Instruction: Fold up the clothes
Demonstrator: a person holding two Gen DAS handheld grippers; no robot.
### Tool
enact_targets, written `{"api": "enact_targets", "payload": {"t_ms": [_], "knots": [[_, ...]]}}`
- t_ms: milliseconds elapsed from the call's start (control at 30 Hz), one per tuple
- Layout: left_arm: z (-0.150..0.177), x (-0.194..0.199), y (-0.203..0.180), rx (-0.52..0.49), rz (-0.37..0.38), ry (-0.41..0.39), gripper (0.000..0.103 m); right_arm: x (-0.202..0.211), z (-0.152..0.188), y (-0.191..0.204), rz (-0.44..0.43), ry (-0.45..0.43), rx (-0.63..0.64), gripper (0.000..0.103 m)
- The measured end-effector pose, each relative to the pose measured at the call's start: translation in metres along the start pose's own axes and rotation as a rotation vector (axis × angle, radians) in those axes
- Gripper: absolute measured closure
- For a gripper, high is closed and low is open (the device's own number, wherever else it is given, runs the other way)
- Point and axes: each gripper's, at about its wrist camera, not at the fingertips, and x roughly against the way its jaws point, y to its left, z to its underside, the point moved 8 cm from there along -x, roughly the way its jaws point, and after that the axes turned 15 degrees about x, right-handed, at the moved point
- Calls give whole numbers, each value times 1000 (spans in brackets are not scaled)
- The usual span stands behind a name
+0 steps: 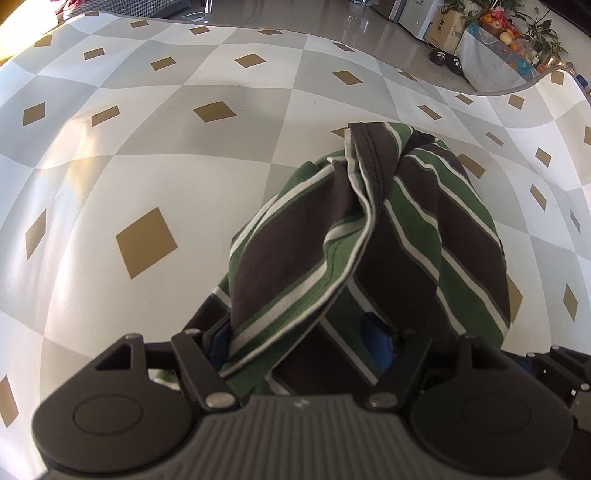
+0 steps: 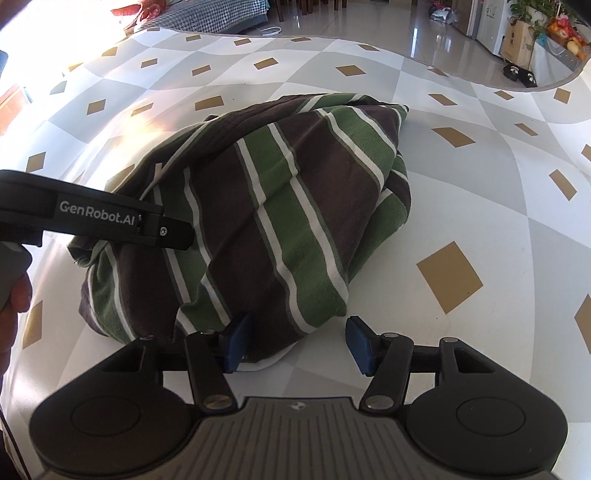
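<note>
Striped garment (image 2: 258, 206) lies crumpled in heap on checkered worktop (image 2: 480, 155); folding not begun (no flat layer visible); left gripper (image 1: 299, 339) jaws buried in cloth, grip unclear; right gripper (image 2: 295, 343) jaws apart astride near edge.

Your striped garment (image 1: 369, 229) drapes over your left gripper (image 1: 299, 343), so most of both fingers is buried; only a sliver of blue pad (image 1: 375, 332) shows through the folds, and you cannot tell whether the pads press the cloth. From the right wrist, the near hem covers part of your right gripper's (image 2: 295, 343) left finger (image 2: 236, 341). Your hand (image 2: 14, 306) is cut by the left edge. Far right, the fruit and plants (image 1: 509, 33) are too small to make out.
</note>
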Motion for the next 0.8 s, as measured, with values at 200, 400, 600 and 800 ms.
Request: {"api": "enact_targets", "payload": {"t_ms": [200, 400, 600, 800], "knots": [[9, 2, 1, 25, 46, 46, 29, 4, 4, 7, -26, 15, 29, 47], [17, 17, 5, 55, 107, 98, 27, 22, -1, -5, 25, 14, 53, 47], [-1, 52, 19, 58, 44, -20, 7, 43, -23, -7, -4, -93, 9, 47], [-11, 61, 38, 80, -58, -83, 4, 38, -44, 9, -85, -164, -55, 46]]}}
